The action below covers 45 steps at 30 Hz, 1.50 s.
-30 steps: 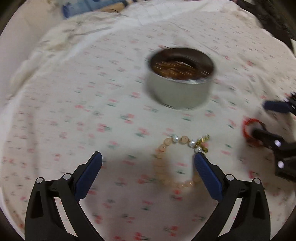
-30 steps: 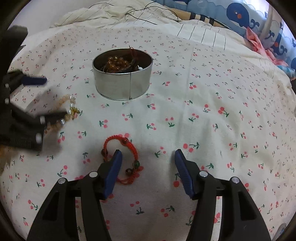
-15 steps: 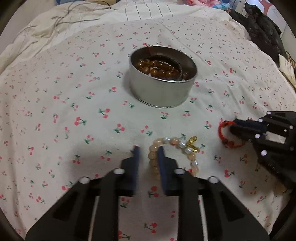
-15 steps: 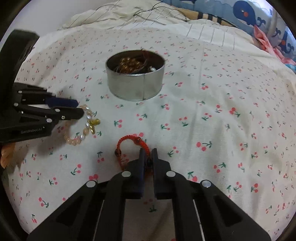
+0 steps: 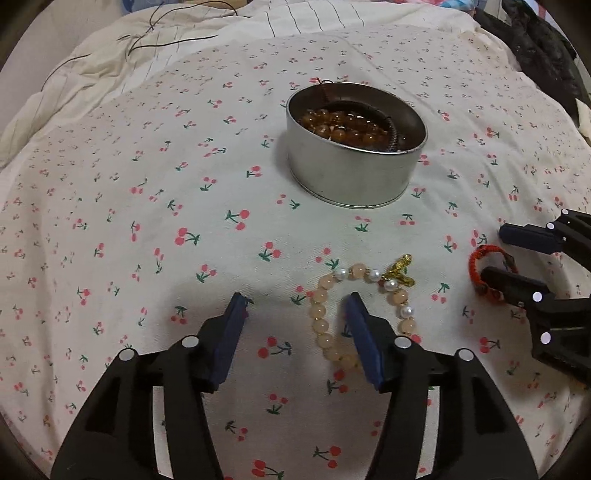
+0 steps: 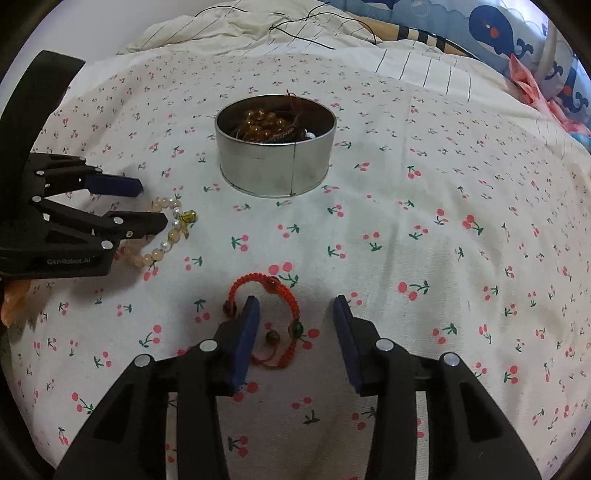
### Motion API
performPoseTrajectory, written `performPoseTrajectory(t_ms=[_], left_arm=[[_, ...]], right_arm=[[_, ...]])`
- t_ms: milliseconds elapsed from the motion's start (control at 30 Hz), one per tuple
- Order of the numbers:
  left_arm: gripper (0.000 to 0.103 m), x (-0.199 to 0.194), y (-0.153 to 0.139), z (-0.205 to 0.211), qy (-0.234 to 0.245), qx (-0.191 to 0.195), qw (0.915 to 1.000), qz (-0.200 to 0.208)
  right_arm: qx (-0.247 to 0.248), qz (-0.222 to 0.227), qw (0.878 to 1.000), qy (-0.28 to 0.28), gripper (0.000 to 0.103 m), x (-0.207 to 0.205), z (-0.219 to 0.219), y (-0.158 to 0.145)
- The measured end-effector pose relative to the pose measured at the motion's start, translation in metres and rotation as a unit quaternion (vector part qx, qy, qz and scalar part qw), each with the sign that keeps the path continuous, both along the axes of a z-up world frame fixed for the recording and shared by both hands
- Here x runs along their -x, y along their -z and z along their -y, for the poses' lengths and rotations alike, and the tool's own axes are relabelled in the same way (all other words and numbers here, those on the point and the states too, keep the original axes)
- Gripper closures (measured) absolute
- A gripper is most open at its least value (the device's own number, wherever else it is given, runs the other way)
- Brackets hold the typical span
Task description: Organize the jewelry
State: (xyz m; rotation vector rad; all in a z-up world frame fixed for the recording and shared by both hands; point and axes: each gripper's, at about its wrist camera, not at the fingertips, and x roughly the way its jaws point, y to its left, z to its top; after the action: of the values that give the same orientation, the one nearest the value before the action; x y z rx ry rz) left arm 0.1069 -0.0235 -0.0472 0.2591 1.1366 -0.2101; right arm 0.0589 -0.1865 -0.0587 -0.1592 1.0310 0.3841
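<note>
A round metal tin (image 5: 354, 177) (image 6: 275, 162) holding amber beads and dark cords stands on the cherry-print bedsheet. A peach and pearl bead bracelet (image 5: 321, 325) (image 6: 162, 243) with a gold charm lies flat; my left gripper (image 5: 295, 306) is open, its right finger inside the bracelet's loop. It also shows in the right wrist view (image 6: 147, 205). A red cord bracelet (image 6: 284, 299) (image 5: 480, 273) lies flat; my right gripper (image 6: 295, 306) is open, its left finger inside the loop. It also shows in the left wrist view (image 5: 495, 253).
A rumpled cream blanket (image 5: 147, 51) with a black cable (image 6: 306, 29) lies behind the sheet. A whale-print pillow (image 6: 498, 33) and pink cloth lie at the back right. Dark clothing (image 5: 535, 48) lies at the far right.
Both grippers were shut half a second ago at their bracelets and have opened. Both bracelets still lie on the sheet.
</note>
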Motion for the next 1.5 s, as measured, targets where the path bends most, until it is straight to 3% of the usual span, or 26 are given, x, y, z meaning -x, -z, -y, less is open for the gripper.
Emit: performPoseTrajectory(t_ms=[100,167,367,400,467,533,567,633,667,700,767,1100,1500], left_arm=[[0.048,0.000,0.000,0.000,0.001,-0.002,1.0000,0.002],[0.048,0.001,0.000,0.000,0.002,-0.005,1.0000,0.004],[0.043,0.002,0.000,0.002,0.003,-0.019,0.9997,0.013],[0.042,0.003,0.000,0.003,0.004,-0.021,0.9997,0.015],[0.042,0.003,0.000,0.003,0.005,-0.025,0.9995,0.017],[0.042,0.005,-0.001,0.005,0.011,-0.028,0.9993,0.022],[0.046,0.006,-0.001,0.006,0.019,-0.026,0.9992,0.024],[0.088,0.008,-0.002,0.010,0.040,0.004,0.9992,0.008],[0.092,0.010,-0.003,0.013,0.045,0.007,0.9989,0.008],[0.096,0.012,-0.004,0.016,0.054,0.000,0.9984,0.015],[0.096,0.016,-0.006,0.020,0.065,-0.004,0.9976,0.022],[0.096,0.022,-0.025,0.026,0.073,-0.012,0.9944,0.075],[0.096,0.027,-0.033,0.027,0.081,-0.022,0.9918,0.096]], right_arm=[[-0.006,-0.001,1.000,0.001,0.085,0.000,0.003,0.000],[-0.013,-0.002,1.000,0.003,0.092,0.000,0.004,-0.001],[-0.029,-0.005,0.999,0.016,0.092,-0.003,0.010,-0.004],[-0.032,-0.006,0.999,0.018,0.090,-0.003,0.011,-0.004],[-0.034,-0.011,0.999,0.021,0.067,-0.004,0.012,-0.001],[-0.021,-0.004,1.000,0.013,0.066,-0.002,0.006,0.001],[-0.007,0.002,1.000,0.008,0.066,0.000,0.002,0.002],[-0.001,0.004,1.000,0.004,0.071,0.001,0.000,0.002],[-0.007,0.001,1.000,0.003,0.083,0.000,0.001,0.002],[-0.008,0.000,1.000,0.003,0.089,0.001,0.001,0.002],[-0.010,0.000,1.000,0.005,0.093,0.001,0.002,0.002],[-0.038,0.015,0.999,0.031,0.093,-0.002,0.016,-0.008],[-0.045,0.025,0.998,0.034,0.093,-0.003,0.017,-0.013]])
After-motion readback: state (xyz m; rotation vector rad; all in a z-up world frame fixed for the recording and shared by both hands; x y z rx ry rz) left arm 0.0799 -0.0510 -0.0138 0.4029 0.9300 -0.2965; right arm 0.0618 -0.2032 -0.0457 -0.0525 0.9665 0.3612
